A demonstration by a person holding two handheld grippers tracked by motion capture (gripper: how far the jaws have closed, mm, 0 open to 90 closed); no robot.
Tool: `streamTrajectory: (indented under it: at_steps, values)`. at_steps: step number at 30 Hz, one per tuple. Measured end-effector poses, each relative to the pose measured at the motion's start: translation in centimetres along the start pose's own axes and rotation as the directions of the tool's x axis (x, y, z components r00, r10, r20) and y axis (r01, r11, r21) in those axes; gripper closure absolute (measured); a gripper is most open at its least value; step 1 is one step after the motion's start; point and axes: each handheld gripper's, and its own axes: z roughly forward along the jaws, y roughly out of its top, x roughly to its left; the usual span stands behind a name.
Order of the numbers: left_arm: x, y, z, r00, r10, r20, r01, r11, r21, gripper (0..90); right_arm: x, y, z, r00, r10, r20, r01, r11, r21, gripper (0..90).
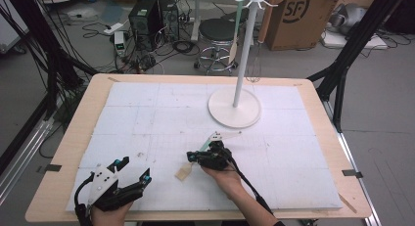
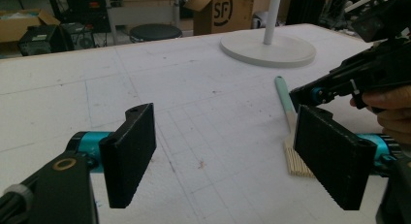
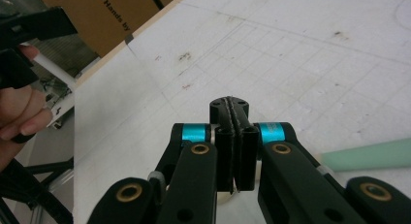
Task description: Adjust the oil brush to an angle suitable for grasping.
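Observation:
A utensil with a pale green handle (image 3: pixel 373 156) and a tan ribbed head (image 1: pixel 183 173) lies on the white mat near the front middle. My right gripper (image 1: pixel 192 157) points left and down, shut on the utensil where the handle meets the head. In the right gripper view the pads (image 3: pixel 232 112) are pressed together, and a pale bit of the utensil shows under them. In the left gripper view the handle (image 2: pixel 282 90) runs out from the right gripper's tip (image 2: pixel 300 94). My left gripper (image 1: pixel 133 169) rests at the front left, open, with nothing between its wide-set jaws (image 2: pixel 228 151).
A white stand with a round base (image 1: pixel 234 108) and a tall pole stands at the mat's far middle, with utensils hanging from its top. The mat (image 1: pixel 147 113) covers most of the wooden table. Behind the table are a stool (image 1: pixel 218 33) and a cardboard box (image 1: pixel 293 15).

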Motion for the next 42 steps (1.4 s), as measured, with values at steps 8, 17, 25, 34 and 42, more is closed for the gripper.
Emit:
streamTrajectory:
  at_steps: [8,17,25,34,42]
  values:
    - [0.1,-0.1,0.0,1.0,-0.009,0.001,0.009,1.0,-0.001,23.9,0.3,0.5,1.5,0.999,-0.01,0.043,0.007,0.997,0.082,89.7]
    - [0.1,0.0,-0.2,1.0,-0.009,0.0,0.009,0.9999,-0.005,23.9,-0.1,0.9,2.5,0.9968,0.017,0.078,-0.029,0.986,0.162,89.7]
    - [0.1,-0.1,-0.2,1.0,-0.009,-0.003,0.009,0.9999,-0.006,23.9,0.0,0.8,2.7,0.9952,0.025,0.095,-0.045,0.975,0.217,89.8]
    - [0.3,-0.1,-0.4,0.9999,-0.012,-0.012,0.012,0.9999,-0.007,23.9,0.2,0.7,2.0,0.992,0.032,0.122,-0.061,0.967,0.247,90.0]
    - [0.2,-0.1,-0.5,0.9999,-0.01,-0.012,0.01,0.9999,-0.007,23.9,-0.1,0.0,0.1,0.9907,0.045,0.129,-0.078,0.961,0.265,90.0]
